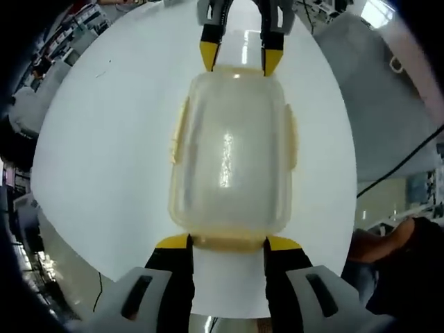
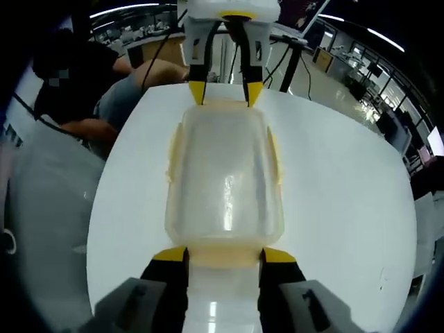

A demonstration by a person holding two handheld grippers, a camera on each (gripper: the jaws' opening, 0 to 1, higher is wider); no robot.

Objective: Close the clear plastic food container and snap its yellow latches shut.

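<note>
2 grippers are positioned at opposite short ends of the clear plastic food container (image 1: 232, 156), which is seen lid-on at the middle of a round white table (image 1: 104, 152). The left gripper (image 1: 229, 241) and right gripper (image 2: 223, 254) are each held spread, yellow tips at an end latch (image 1: 229, 243). Side latches (image 1: 178, 135) are seen angled outward.
</note>
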